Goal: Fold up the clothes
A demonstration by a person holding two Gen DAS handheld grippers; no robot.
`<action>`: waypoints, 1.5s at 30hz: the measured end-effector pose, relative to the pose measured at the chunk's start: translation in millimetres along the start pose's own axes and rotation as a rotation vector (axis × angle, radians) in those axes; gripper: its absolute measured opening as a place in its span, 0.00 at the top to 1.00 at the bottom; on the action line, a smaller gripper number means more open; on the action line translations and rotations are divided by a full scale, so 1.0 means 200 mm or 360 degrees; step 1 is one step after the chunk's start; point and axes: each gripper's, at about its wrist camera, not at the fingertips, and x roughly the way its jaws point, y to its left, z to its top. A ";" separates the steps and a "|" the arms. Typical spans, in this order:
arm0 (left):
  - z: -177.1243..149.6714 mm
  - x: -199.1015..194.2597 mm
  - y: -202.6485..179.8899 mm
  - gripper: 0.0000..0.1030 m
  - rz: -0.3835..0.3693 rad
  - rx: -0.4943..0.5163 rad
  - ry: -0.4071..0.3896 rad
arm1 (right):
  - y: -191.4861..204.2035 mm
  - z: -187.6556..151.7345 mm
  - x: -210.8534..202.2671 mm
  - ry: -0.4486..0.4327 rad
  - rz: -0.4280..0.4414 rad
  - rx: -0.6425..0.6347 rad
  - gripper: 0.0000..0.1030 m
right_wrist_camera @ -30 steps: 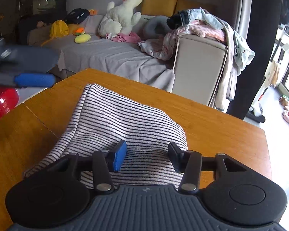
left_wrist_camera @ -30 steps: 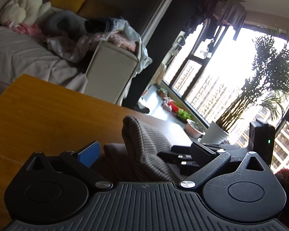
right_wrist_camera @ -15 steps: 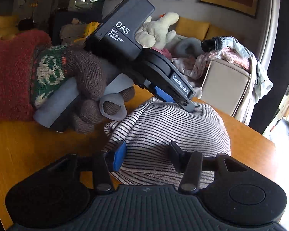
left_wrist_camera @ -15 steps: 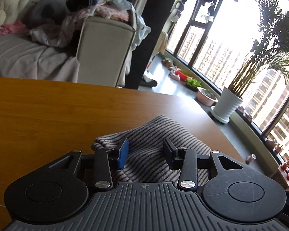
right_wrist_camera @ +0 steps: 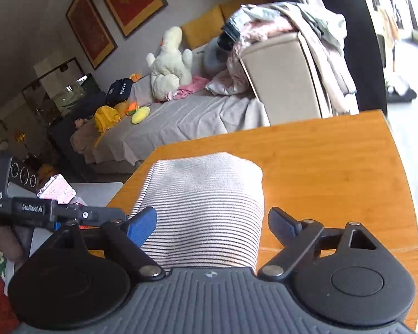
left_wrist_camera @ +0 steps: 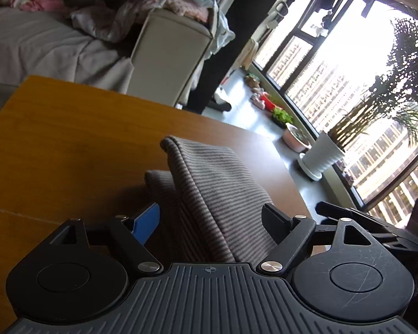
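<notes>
Looking through the left wrist view first: the left gripper (left_wrist_camera: 210, 221) is spreading its jaws, with the striped knit top (left_wrist_camera: 209, 183) standing up between them, and neither pad seems to press on it. It's bunched in soft folds near the window-side edge of the table (left_wrist_camera: 69, 144).

Right wrist view: the right gripper (right_wrist_camera: 211, 222) is spreading too, with the top (right_wrist_camera: 206, 206) draped in a rounded hump between its jaws, close to the near left corner of the table (right_wrist_camera: 334, 161). I'd guess it's light, floppy, a bit stretchy. Best grabbed by pinching a hem or corner, not the puffy middle.
</notes>
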 end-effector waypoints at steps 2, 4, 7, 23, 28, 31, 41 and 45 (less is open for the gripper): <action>-0.04 0.07 -0.02 0.09 0.0034 0.0035 0.0050 | -0.03 -0.04 0.07 0.0062 -0.0037 0.0007 0.10; -0.07 0.15 -0.05 0.09 0.0111 0.0095 0.0089 | -0.05 -0.10 0.13 0.0113 -0.0060 0.0020 0.10; -0.11 0.24 -0.03 0.09 0.0144 0.0110 0.0152 | -0.08 -0.15 0.18 0.0156 -0.0007 0.0107 0.07; -0.04 0.11 0.31 0.29 0.0066 0.0096 -0.0063 | 0.37 0.06 0.67 0.0243 0.0122 -0.0222 0.33; 0.08 0.01 0.58 0.29 0.0161 0.0012 -0.0185 | 0.51 0.16 0.95 0.0206 0.0169 -0.0296 0.33; 0.15 0.00 0.71 0.29 0.0170 -0.0031 -0.0250 | 0.52 0.22 1.08 0.0202 0.0166 -0.0324 0.32; 0.33 -0.30 0.67 0.30 0.0220 0.0202 -0.0564 | 0.62 0.23 0.86 0.0008 -0.0012 -0.0666 0.21; 0.51 -0.28 0.61 0.30 0.0033 0.0259 -0.0625 | 0.75 0.18 0.80 -0.0042 0.0130 -0.0769 0.32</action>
